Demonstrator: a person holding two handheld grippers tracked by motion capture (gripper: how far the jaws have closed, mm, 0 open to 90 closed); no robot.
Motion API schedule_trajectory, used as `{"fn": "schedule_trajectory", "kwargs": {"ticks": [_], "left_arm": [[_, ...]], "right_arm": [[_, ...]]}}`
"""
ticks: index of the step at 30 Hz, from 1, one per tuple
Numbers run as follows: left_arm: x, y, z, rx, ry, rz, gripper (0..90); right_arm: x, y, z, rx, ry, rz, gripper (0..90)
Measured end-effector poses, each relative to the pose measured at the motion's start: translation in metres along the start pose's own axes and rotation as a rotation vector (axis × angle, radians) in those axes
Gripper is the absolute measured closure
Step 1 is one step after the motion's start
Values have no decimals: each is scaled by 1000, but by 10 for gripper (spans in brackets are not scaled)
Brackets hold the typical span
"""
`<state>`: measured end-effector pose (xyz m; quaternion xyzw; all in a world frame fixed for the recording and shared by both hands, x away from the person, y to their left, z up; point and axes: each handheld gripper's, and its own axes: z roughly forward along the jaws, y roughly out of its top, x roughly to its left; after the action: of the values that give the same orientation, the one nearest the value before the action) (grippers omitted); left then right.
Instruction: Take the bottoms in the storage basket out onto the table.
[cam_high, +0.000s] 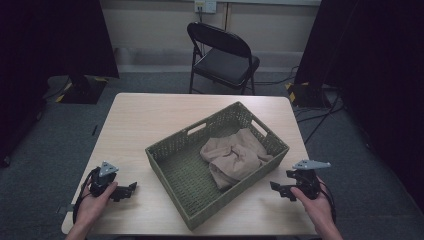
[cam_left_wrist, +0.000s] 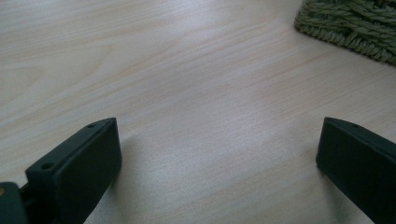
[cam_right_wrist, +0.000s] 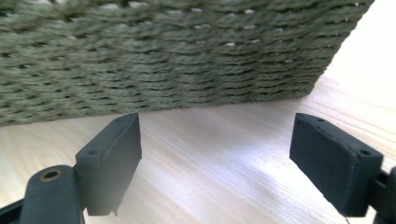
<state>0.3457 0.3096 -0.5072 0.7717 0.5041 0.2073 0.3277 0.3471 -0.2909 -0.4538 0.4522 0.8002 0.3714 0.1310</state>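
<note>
Left gripper (cam_high: 131, 189): jaws spread wide, nothing between them, resting low on the pale wood table (cam_high: 135, 120); ahead of its jaws and off to their right lies the near corner of the basket (cam_left_wrist: 355, 28), apart from them. Basket (cam_high: 172, 150): green woven tray with cut-out handles in its short walls, set askew between the two grippers; likely light yet fairly stiff, its walls standing between either pair of jaws and the contents. Cloth (cam_high: 235, 157): beige, crumpled, lying inside the basket toward the end nearer the right gripper; judged soft, light and limp, not fragile, apt to sag and unfold when lifted, so best pinched at a raised fold or a bunched ridge, reached from above over the rim. Right gripper (cam_high: 276, 190): jaws likewise wide apart and empty, low on the table, the basket's woven side wall (cam_right_wrist: 177, 60) close ahead across them. Beyond the table: a black folding chair (cam_high: 222, 55), well apart.
</note>
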Motion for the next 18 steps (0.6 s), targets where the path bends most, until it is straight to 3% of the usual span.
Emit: {"fn": "schedule_trajectory", "kwargs": {"ticks": [18], "left_arm": [[0,0,0,0,0,0,0]], "right_arm": [[12,26,-39,-65,54,-16,169]]}}
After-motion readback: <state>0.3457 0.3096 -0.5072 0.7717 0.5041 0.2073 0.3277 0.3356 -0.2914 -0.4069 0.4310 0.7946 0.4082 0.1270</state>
